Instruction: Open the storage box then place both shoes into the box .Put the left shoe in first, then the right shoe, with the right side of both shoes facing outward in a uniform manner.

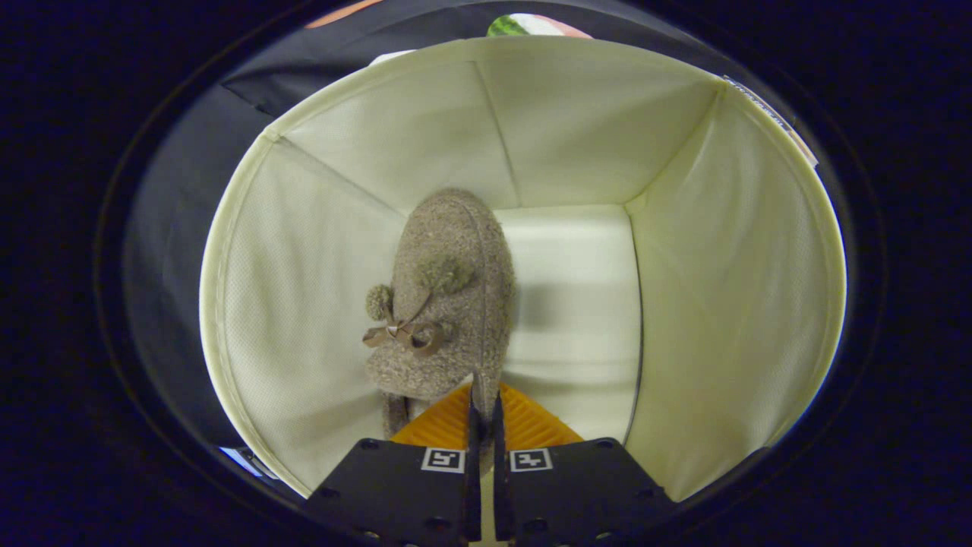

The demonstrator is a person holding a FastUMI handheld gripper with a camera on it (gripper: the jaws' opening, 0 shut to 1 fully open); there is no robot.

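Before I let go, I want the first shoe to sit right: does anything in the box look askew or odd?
Nothing stands out. The fuzzy shoe hangs toe-down inside the cream box, close to its left wall, with the tongs pinched on its rear edge. Its bow and pom-poms look intact. The bare floor beside it leaves room.

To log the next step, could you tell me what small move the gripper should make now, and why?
Probably open the fingers and let go: the gripper is pinching the shoe's rim, and the shoe already sits low inside the open storage box, by its left wall.
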